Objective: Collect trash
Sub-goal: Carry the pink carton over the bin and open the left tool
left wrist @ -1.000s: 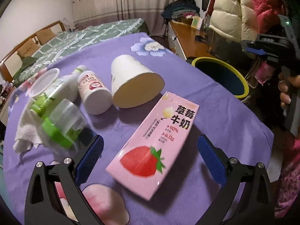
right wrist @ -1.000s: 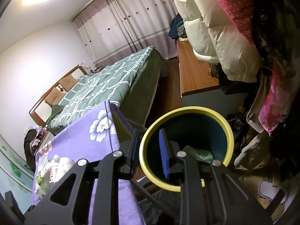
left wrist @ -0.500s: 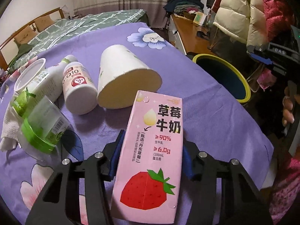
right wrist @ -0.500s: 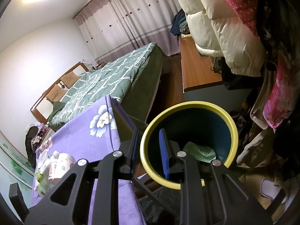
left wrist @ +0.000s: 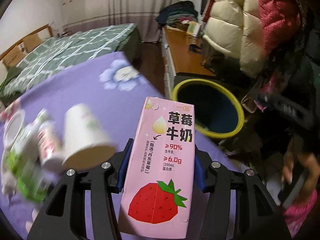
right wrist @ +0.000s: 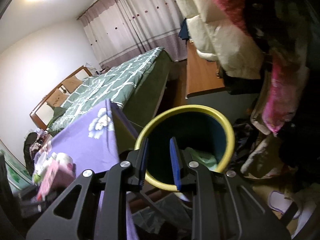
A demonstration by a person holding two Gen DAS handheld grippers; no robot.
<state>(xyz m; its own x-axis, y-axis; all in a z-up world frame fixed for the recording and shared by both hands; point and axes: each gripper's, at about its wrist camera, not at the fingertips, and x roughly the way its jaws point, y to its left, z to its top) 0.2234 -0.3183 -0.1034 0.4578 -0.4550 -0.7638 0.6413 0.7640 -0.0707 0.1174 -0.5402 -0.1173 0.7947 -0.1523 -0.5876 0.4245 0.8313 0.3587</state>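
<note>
A second earlier the left hand-held gripper (left wrist: pixel 160 172) had stood wide open over the pink strawberry milk carton (left wrist: pixel 162 160), which lay flat on the table (left wrist: pixel 84 92). By this moment its blue pads had closed on the carton's two long sides, and the carton had come up off the purple cloth, its top end reaching toward the yellow-rimmed bin (left wrist: pixel 238 118). The paper cup (left wrist: pixel 86 140), the small white bottle (left wrist: pixel 48 144) and the green-capped plastic container (left wrist: pixel 18 164) had stayed on the table but had slid to the left of the left wrist view and were blurred.

The right hand-held gripper (right wrist: pixel 159 160) had kept the same narrow gap between its pads, gripping nothing, above the near rim of the bin (right wrist: pixel 228 128); the bin sat a little higher in its view than before. Pale green trash (right wrist: pixel 202 156) lay inside the bin.

The table wore a purple cloth printed with flowers. The bin stood on the floor just beside the table's edge. Behind lay a bed (right wrist: pixel 120 78) with a green checked cover and a wooden headboard, striped curtains (right wrist: pixel 136 28) on the far wall, and a wooden desk (left wrist: pixel 186 54) with clothes piled on it. A cream and pink padded jacket (left wrist: pixel 240 24) hung on the right.
</note>
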